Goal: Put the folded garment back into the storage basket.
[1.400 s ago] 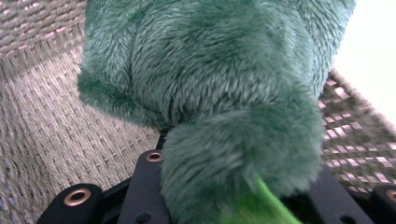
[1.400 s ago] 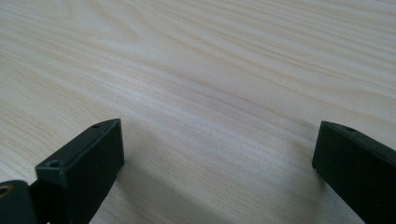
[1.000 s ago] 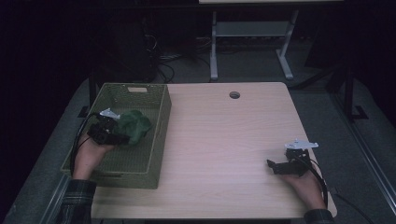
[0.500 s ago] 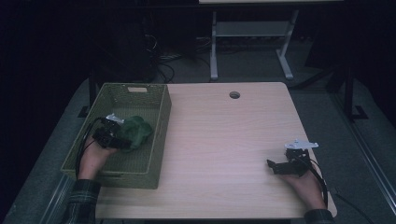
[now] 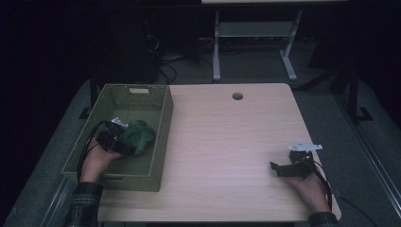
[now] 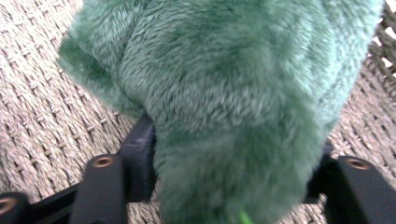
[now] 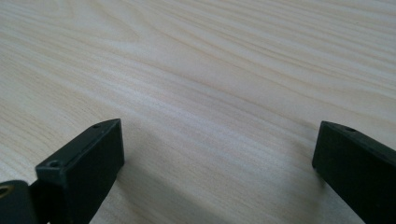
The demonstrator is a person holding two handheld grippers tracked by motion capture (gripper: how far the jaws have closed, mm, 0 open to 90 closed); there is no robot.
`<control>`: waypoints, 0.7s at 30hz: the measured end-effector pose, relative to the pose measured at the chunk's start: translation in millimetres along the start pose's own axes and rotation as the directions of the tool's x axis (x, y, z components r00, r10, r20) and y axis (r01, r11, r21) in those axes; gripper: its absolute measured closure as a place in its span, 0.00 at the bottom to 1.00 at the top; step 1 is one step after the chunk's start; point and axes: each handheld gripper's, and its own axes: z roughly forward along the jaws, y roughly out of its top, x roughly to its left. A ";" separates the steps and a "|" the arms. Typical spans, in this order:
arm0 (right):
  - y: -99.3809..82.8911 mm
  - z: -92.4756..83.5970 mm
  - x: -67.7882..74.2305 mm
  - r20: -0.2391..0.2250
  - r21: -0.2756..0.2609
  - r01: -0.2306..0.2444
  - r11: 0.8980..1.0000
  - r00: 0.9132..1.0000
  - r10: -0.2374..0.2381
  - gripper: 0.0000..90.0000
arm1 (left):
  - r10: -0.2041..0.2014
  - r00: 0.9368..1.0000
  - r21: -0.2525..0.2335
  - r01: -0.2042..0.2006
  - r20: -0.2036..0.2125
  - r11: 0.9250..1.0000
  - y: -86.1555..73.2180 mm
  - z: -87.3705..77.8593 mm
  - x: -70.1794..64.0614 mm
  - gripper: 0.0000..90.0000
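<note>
Green plush toy (image 5: pixel 138 136) lies inside the olive woven basket (image 5: pixel 161 137) at the left side of the table (image 5: pixel 227 142), low against the basket floor. Against the picture from a second ago, the left gripper (image 5: pixel 124 143) has sunk deeper into the basket with the toy, and its jaws have just been opening; the toy sits between them, and whether the pads press the fur cannot be told. The right gripper (image 5: pixel 275 168) has kept its place near the table's right front corner, jaws spread over bare wood.

Basket walls ring the toy and the left gripper on all sides. A round cable hole (image 5: pixel 237 96) sits near the table's far edge, well apart from both hands.

From the left gripper view, the fuzzy green pile of the toy (image 6: pixel 224 107) shows close up, with the basket's woven floor (image 6: pixel 42 102) around it. From the right gripper view, pale wood grain (image 7: pixel 210 79) lies between the two parted black jaws.
</note>
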 end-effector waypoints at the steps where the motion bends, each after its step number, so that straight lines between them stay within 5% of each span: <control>1: 0.0 0.0 0.0 0.000 0.000 0.000 1.000 1.000 0.000 0.02 | -0.004 1.000 0.003 0.004 -0.003 1.000 0.0 1.3 0.3 0.32; 5: 0.0 0.0 0.0 0.000 0.000 0.000 1.000 1.000 0.000 0.02 | -0.003 1.000 0.002 0.003 -0.003 1.000 -0.3 2.4 0.1 0.20; 16: 0.0 0.0 0.0 0.000 0.000 0.000 1.000 1.000 0.000 0.02 | 0.010 1.000 -0.048 -0.009 0.023 0.999 -0.5 -6.2 0.7 0.16; 21: 0.0 0.0 0.0 0.000 0.000 -0.001 1.000 1.000 0.001 0.02 | 0.013 1.000 -0.097 -0.011 0.019 0.995 -0.4 -22.3 0.9 0.15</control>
